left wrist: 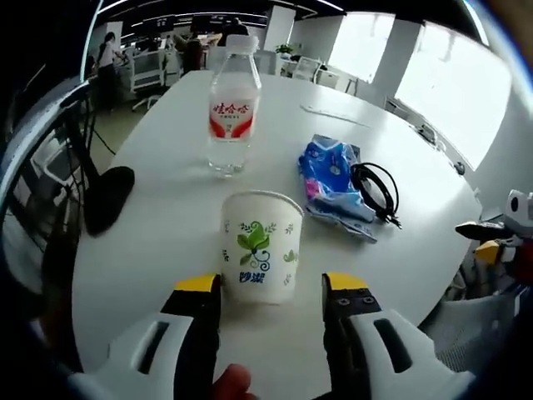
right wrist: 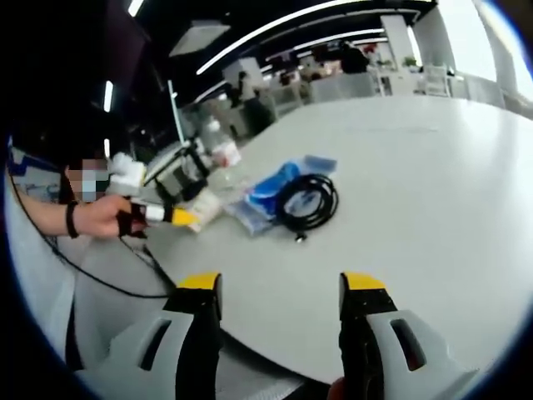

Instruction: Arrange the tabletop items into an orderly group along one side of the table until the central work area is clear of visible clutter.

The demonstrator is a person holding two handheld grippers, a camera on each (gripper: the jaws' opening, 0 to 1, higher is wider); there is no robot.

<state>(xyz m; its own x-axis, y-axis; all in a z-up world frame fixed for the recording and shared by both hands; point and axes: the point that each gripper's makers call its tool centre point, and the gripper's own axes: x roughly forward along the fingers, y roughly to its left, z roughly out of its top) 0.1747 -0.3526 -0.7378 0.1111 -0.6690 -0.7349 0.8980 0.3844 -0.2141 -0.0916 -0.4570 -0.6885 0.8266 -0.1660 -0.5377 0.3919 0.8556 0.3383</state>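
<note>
Yellow-tipped jaws of the left gripper (left wrist: pixel 271 287) gape wide on either side of the paper cup (left wrist: pixel 260 246), not yet pinching it, on the white table (left wrist: pixel 158 225). Beyond it sit the blue packet (left wrist: pixel 333 187), the black cable (left wrist: pixel 376 190) and the water bottle (left wrist: pixel 231 108). Further off, the right gripper (right wrist: pixel 281 287) hangs open and empty above the table edge, office desks behind.

Bright daylight from the windows (left wrist: pixel 433 92) washes the white counter (left wrist: pixel 166 217); ceiling strip lights (right wrist: pixel 275 29) glow; fisheye bends edges; right gripper view slightly soft.
</note>
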